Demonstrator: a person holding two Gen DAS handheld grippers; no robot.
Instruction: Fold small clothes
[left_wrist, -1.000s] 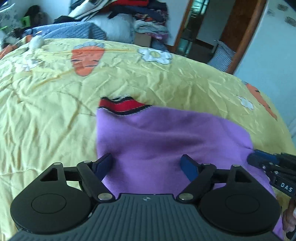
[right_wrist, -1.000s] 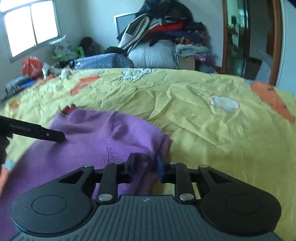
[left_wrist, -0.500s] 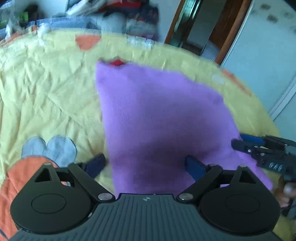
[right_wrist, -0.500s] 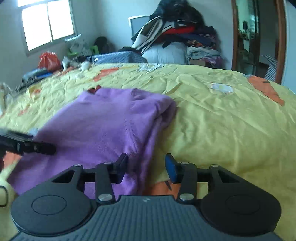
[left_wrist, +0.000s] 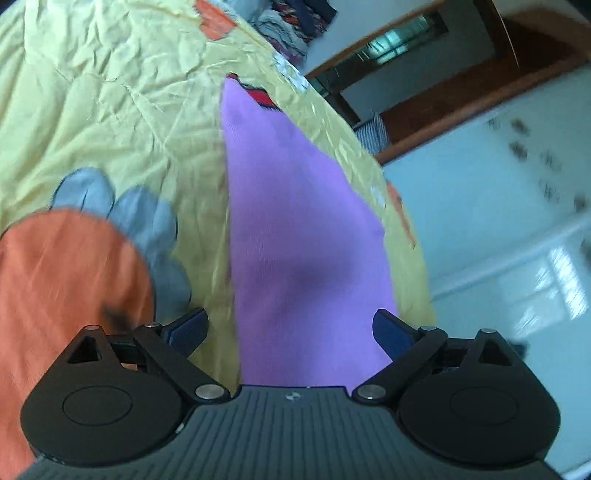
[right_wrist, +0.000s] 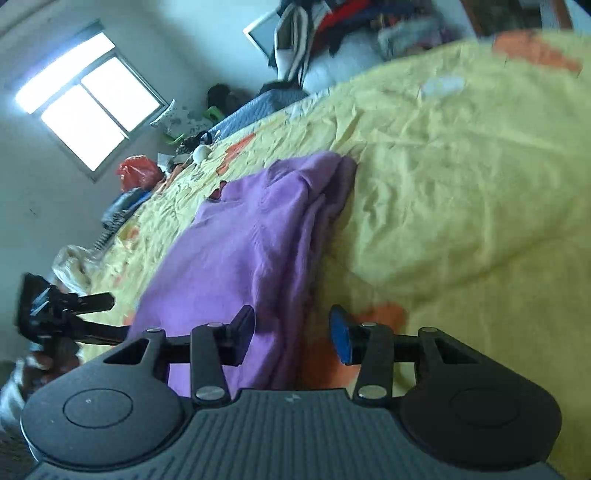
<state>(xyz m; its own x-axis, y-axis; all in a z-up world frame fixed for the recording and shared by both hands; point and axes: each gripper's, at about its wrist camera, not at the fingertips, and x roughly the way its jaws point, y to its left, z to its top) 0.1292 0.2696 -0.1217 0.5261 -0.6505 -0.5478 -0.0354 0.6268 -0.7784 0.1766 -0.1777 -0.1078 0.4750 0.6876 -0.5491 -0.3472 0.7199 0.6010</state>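
Left gripper (left_wrist: 290, 330): jaws spread wide, blue pads apart on either side of the near edge of the purple garment (left_wrist: 295, 229), gripping nothing. The garment runs forward between the fingers as a long narrowing strip; its far end shows a red and dark striped trim (left_wrist: 260, 96). Right gripper (right_wrist: 291, 326): jaws parted, empty, with the garment's near right edge lying in the gap between the fingers. From the right wrist view the purple garment (right_wrist: 255, 243) lies flat on the yellow bedspread (right_wrist: 461, 192), its right side bunched into folds. The left gripper (right_wrist: 64, 310) appears at the garment's left, blurred. The bedspread (left_wrist: 110, 110) is creased and printed with an orange and grey-blue motif (left_wrist: 74, 258). Beyond the bed: a bright window (right_wrist: 88, 103) and a heap of clothes (right_wrist: 332, 33).
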